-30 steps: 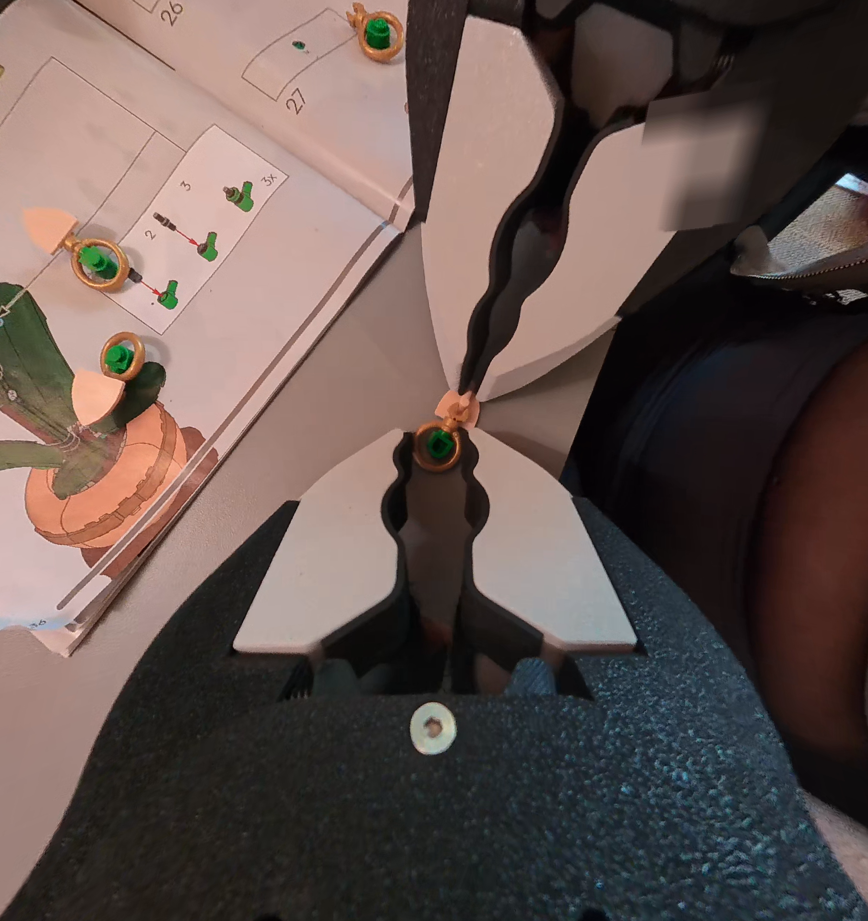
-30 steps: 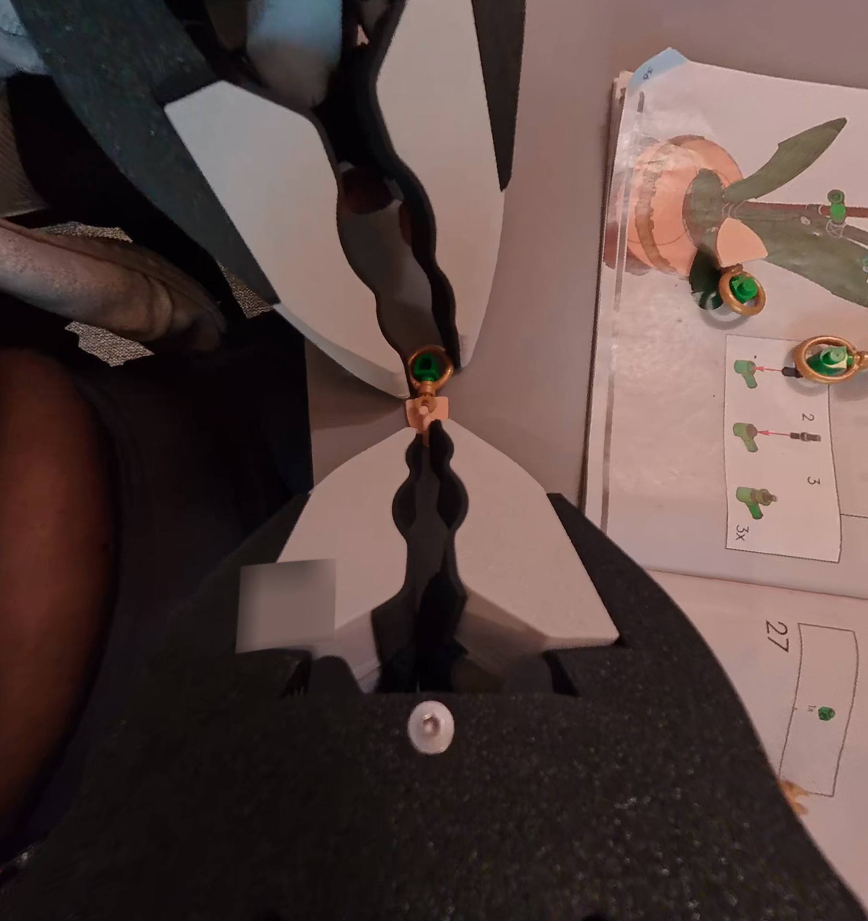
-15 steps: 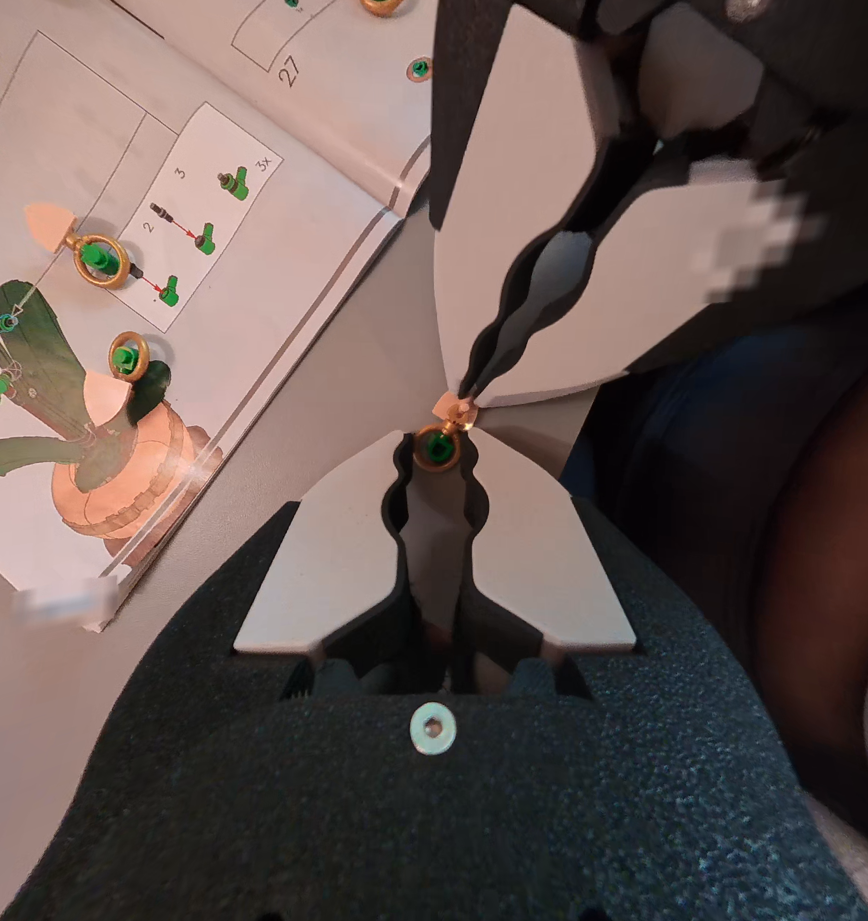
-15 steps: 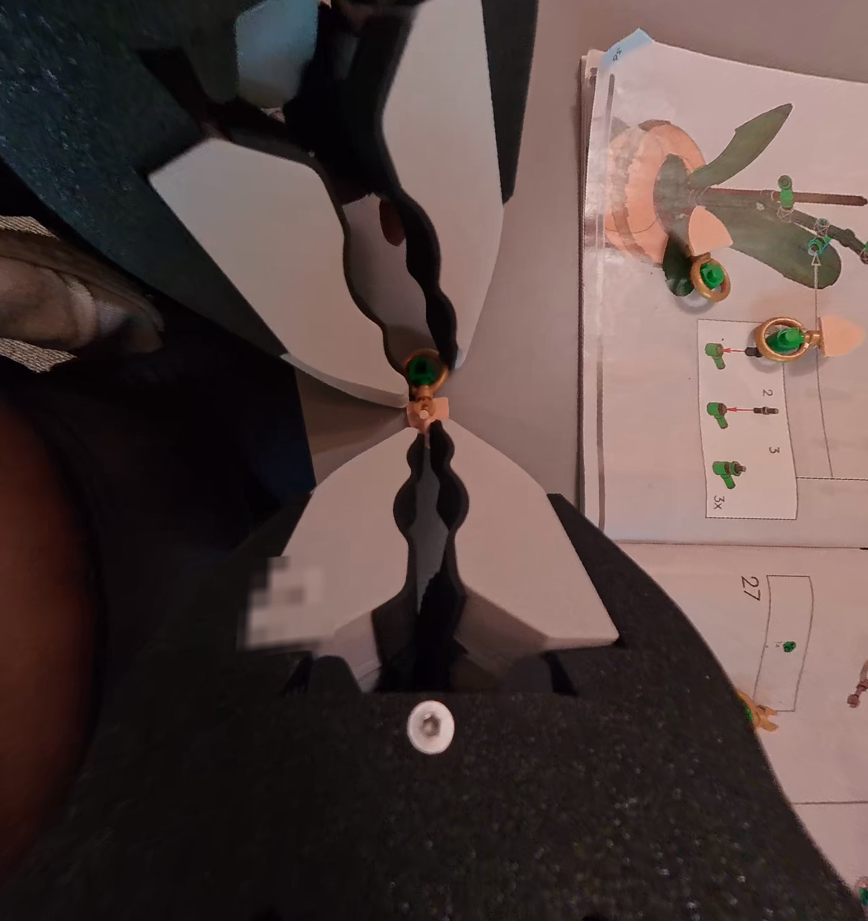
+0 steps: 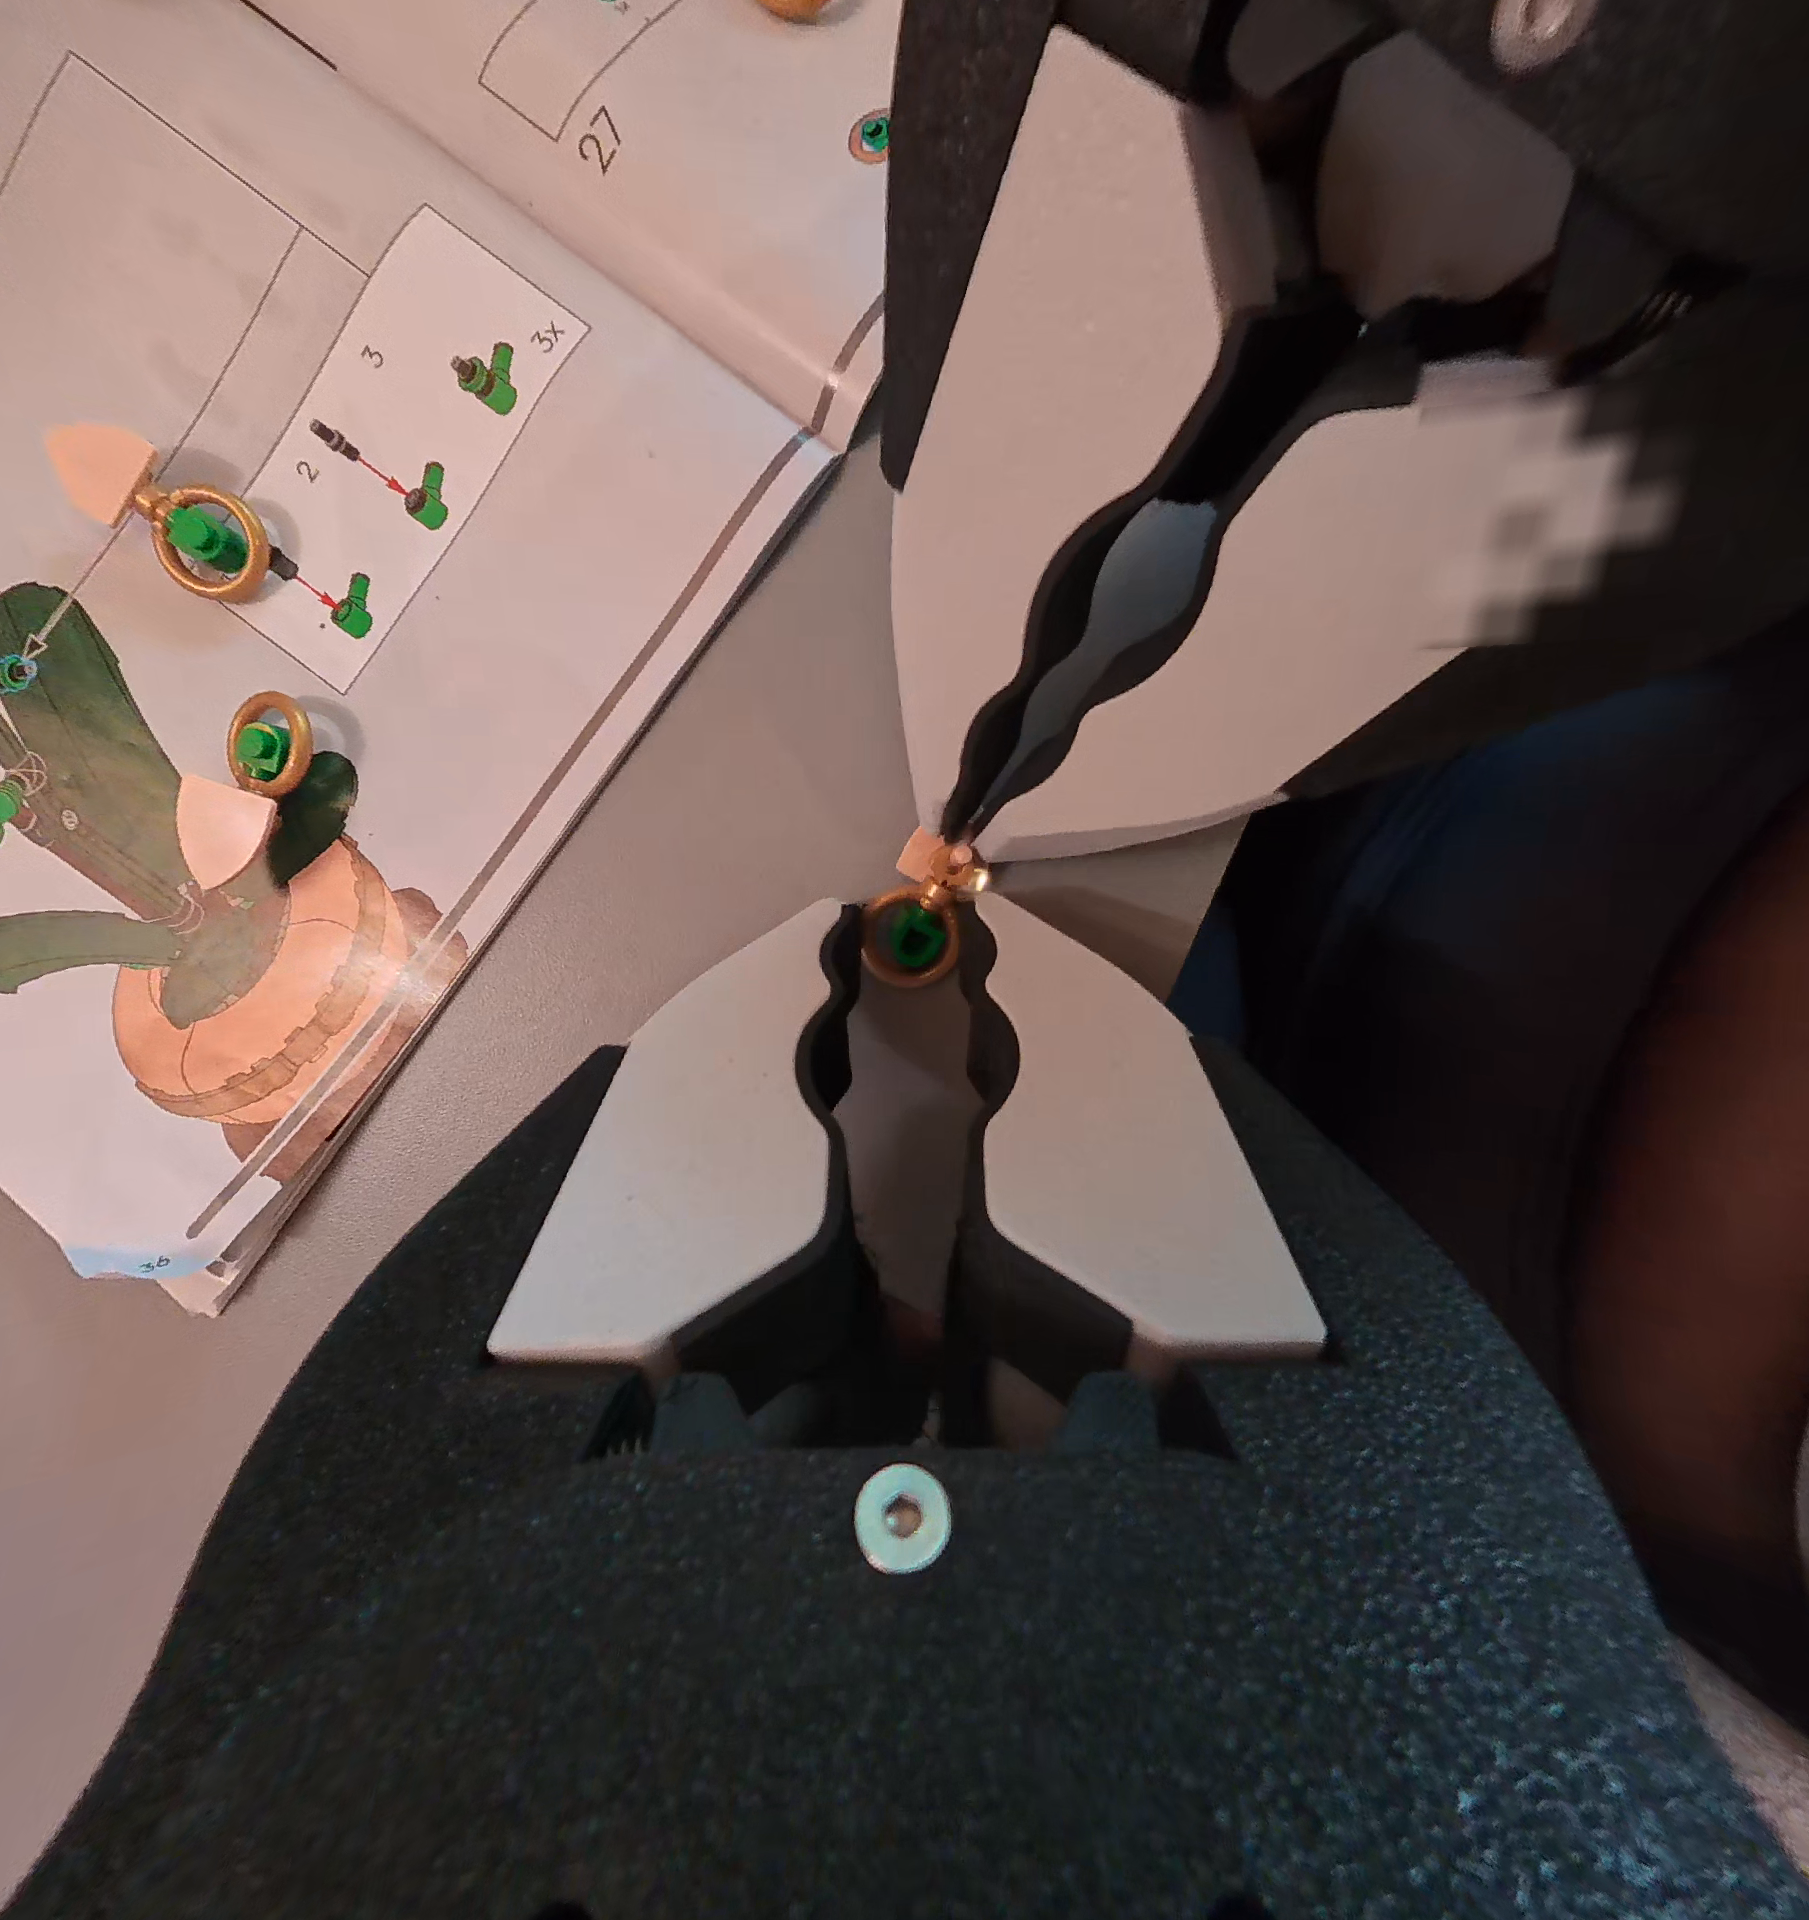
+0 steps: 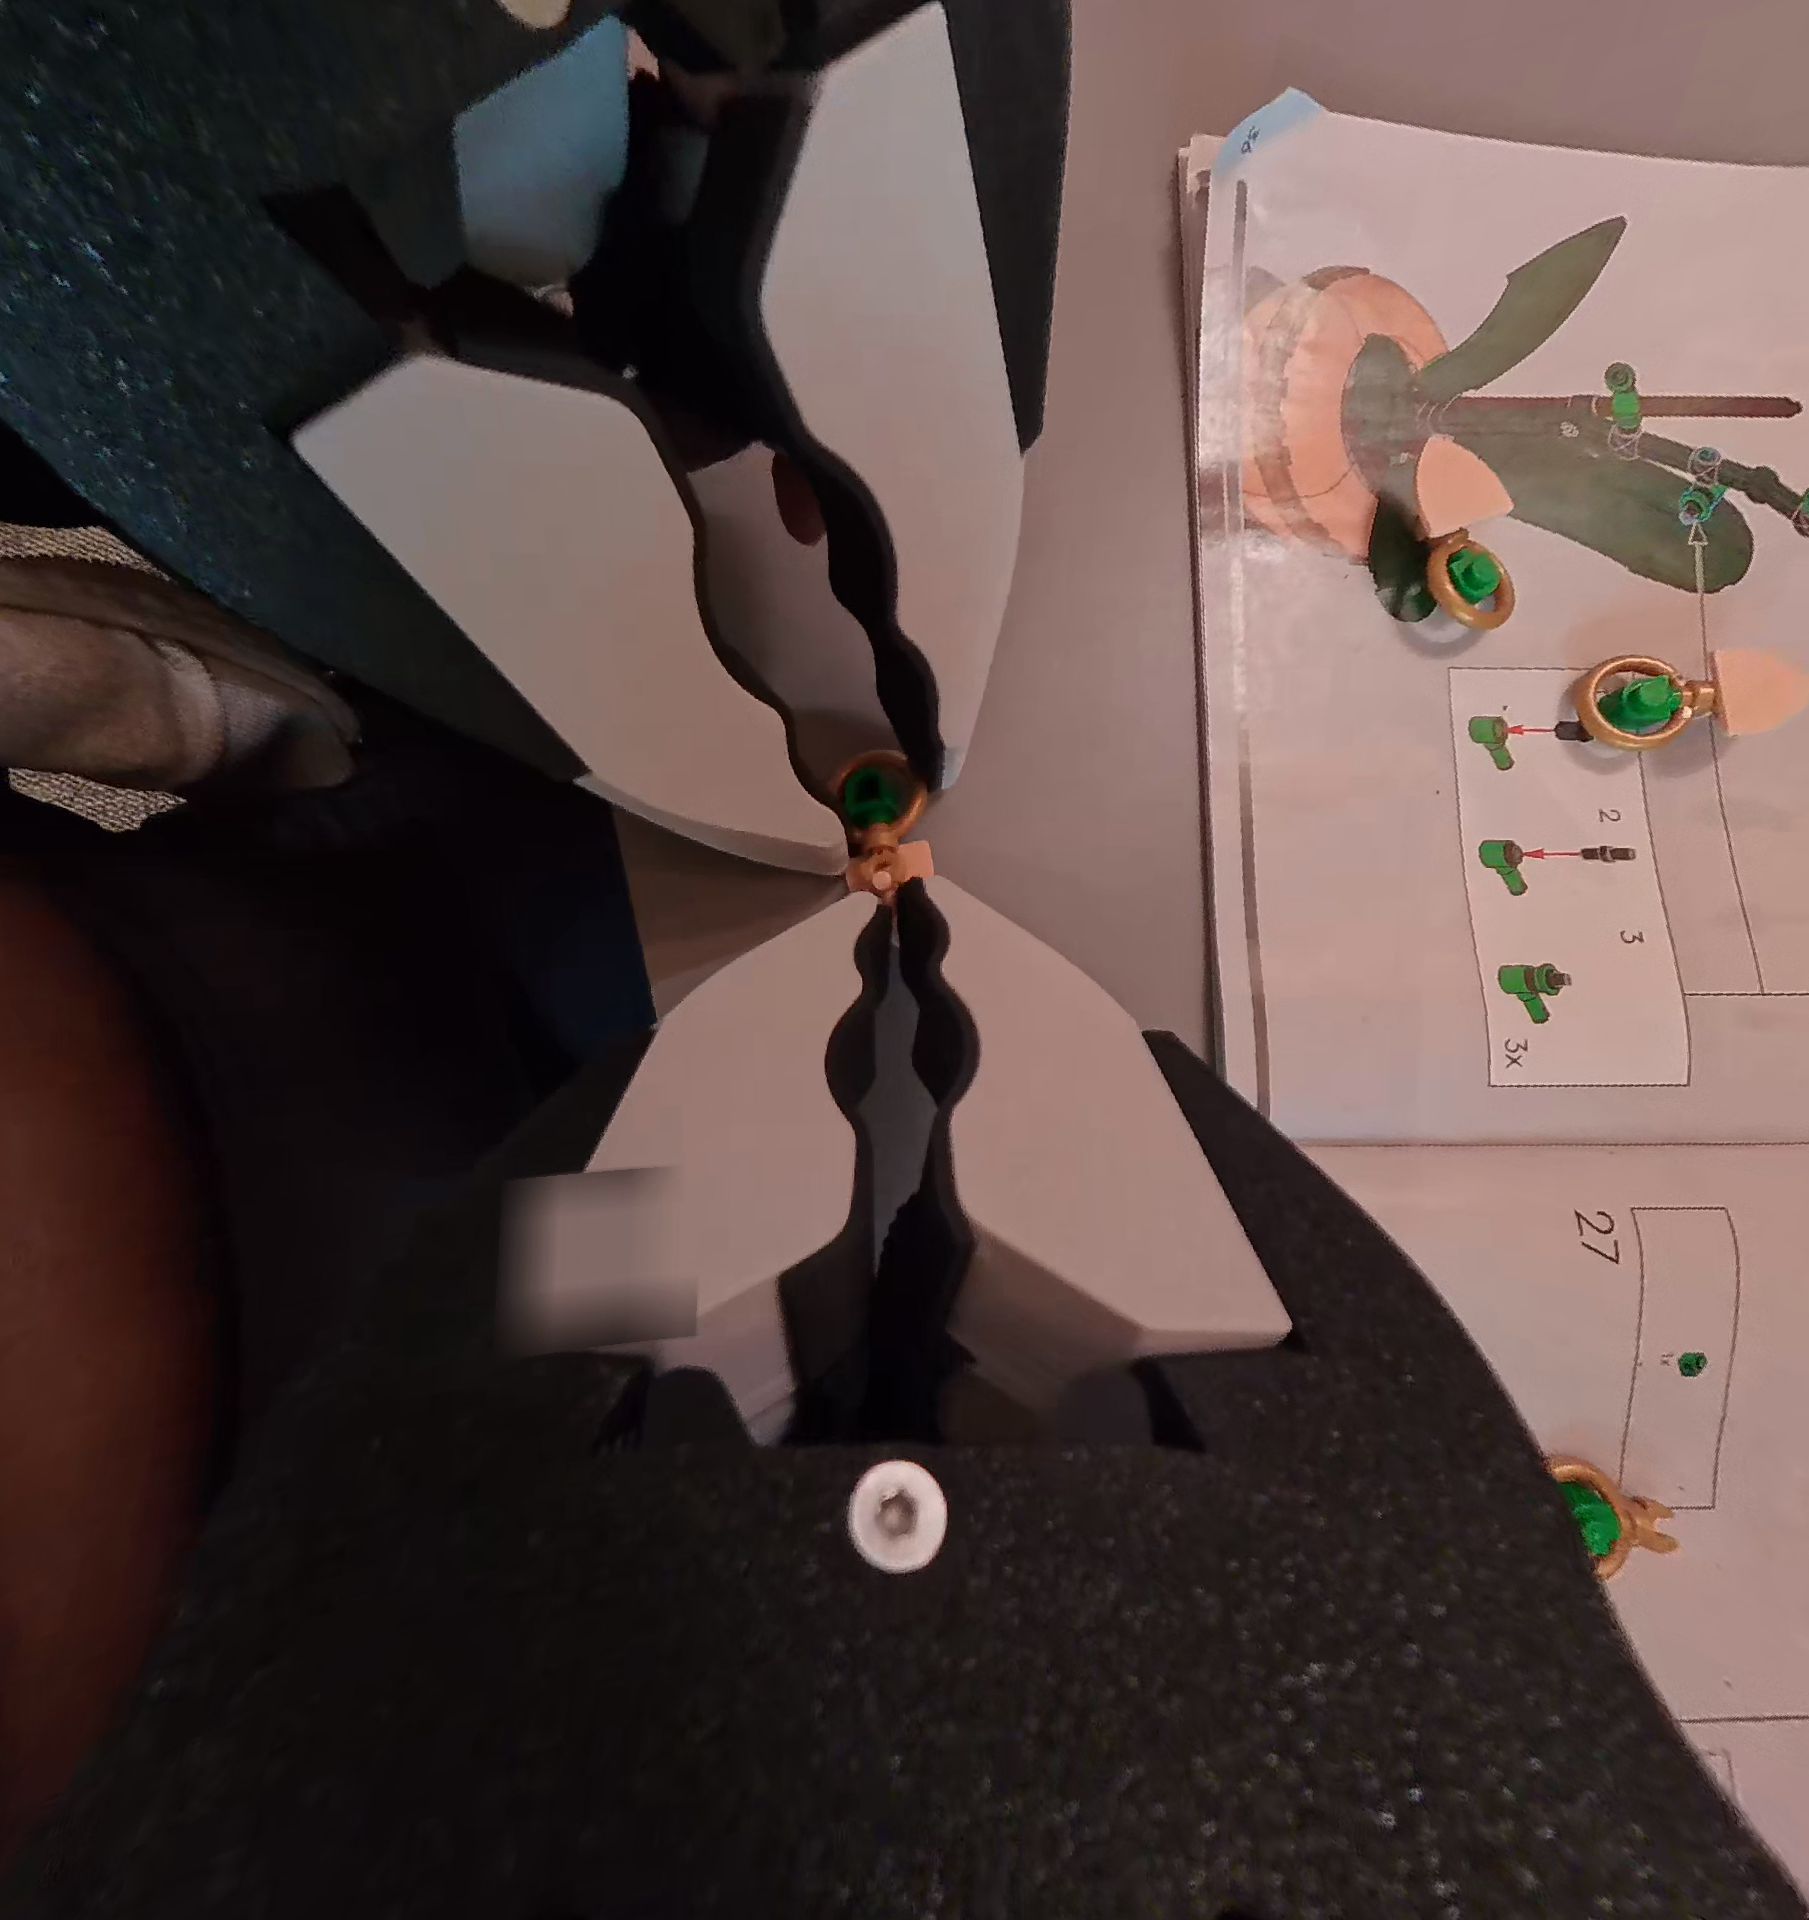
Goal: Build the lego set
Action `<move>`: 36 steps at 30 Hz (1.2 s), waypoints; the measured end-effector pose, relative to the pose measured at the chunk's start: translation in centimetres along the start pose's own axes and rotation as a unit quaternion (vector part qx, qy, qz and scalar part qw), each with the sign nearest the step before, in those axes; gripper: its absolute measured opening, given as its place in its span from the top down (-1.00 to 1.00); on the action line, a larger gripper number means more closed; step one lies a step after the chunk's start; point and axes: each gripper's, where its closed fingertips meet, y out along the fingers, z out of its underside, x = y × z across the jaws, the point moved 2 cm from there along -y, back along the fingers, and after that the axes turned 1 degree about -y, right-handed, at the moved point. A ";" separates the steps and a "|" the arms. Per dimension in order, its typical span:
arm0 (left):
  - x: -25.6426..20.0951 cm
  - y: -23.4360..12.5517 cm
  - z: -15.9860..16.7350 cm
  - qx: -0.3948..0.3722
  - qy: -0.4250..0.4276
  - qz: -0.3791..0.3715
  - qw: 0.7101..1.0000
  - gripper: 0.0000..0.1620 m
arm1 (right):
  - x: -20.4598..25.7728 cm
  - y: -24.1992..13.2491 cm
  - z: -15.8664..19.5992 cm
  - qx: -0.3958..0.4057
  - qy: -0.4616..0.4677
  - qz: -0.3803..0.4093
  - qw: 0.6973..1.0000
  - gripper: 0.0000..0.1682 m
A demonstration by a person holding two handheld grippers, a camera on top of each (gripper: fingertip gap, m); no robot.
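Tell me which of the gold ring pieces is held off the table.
The gold ring pinched in the left gripper, green piece inside. The other rings lie loose on the open instruction booklet, untouched by either gripper.

The table (image 5: pixel 661 831) under my work is plain matte grey, and what shows of it bare is a strip running from its near left corner up toward the middle. Past its right edge there is dark blue fabric (image 5: pixel 1419 852) in folds, deep in shadow. Beyond that lies a large, rounded, dark brown shape (image 5: pixel 1710 1195); I cannot tell what it is. In the right wrist view the same grey table (image 6: pixel 1087 499) fills the middle top, and well off its left edge, lower down, sits a worn grey shoe (image 6: pixel 141 686), touching a patch of coarse woven grey (image 6: pixel 79 805).
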 end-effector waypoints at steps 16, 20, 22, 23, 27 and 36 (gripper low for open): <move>0.1 0.0 0.1 0.000 0.006 0.003 1.000 0.78 | -0.2 -1.0 0.0 -0.137 -0.079 -0.019 0.987 0.99; 0.0 0.0 0.0 0.001 0.009 0.001 1.000 0.78 | -0.1 -0.9 -0.2 -0.146 -0.104 -0.009 0.984 1.00; 0.1 0.0 0.0 0.002 0.010 0.002 1.000 0.78 | 0.0 -0.7 -0.1 -0.137 -0.103 -0.018 0.985 1.00; 0.1 0.0 0.0 0.002 0.010 0.002 1.000 0.78 | 0.0 -0.6 -0.1 -0.132 -0.102 -0.019 0.986 1.00; 0.0 0.0 0.0 0.003 0.013 0.001 1.000 0.78 | -0.1 -0.4 0.0 -0.125 -0.103 -0.013 0.987 1.00; 0.0 0.1 -0.1 0.015 0.024 -0.003 1.000 0.78 | -0.1 -0.3 0.0 -0.120 -0.092 -0.015 0.988 1.00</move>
